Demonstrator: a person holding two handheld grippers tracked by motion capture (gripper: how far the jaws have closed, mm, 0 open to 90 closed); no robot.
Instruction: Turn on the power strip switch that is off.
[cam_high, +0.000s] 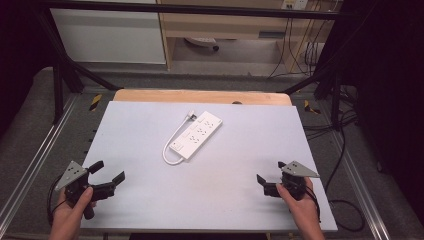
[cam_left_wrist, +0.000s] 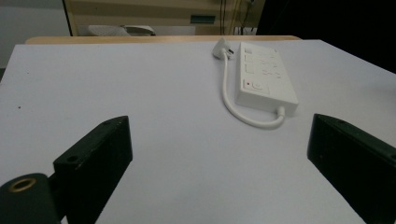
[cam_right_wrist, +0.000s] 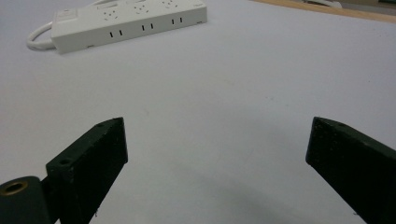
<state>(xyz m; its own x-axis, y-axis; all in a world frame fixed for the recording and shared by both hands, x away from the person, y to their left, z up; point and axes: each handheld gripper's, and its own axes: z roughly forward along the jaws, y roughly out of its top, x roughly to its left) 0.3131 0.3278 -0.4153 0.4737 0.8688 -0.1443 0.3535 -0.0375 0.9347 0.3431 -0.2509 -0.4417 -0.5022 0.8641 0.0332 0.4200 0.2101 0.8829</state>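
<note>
White power strip (cam_high: 196, 135) is just sitting near the middle of the pale grey table (cam_high: 150, 200), lying diagonally with its short cord (cam_high: 170, 150) looped round one end. The left gripper (cam_high: 107, 176) and right gripper (cam_high: 270, 176) are both down at the near corners, well apart from it. Both have jaws spread wide with nothing between them.

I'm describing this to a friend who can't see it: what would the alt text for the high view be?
A white power strip with its short cord looped beside it lies mid-table on a pale grey table. At the near edge a person's hands hold the left gripper and right gripper, fingers spread open, both empty and apart from the strip.
</note>
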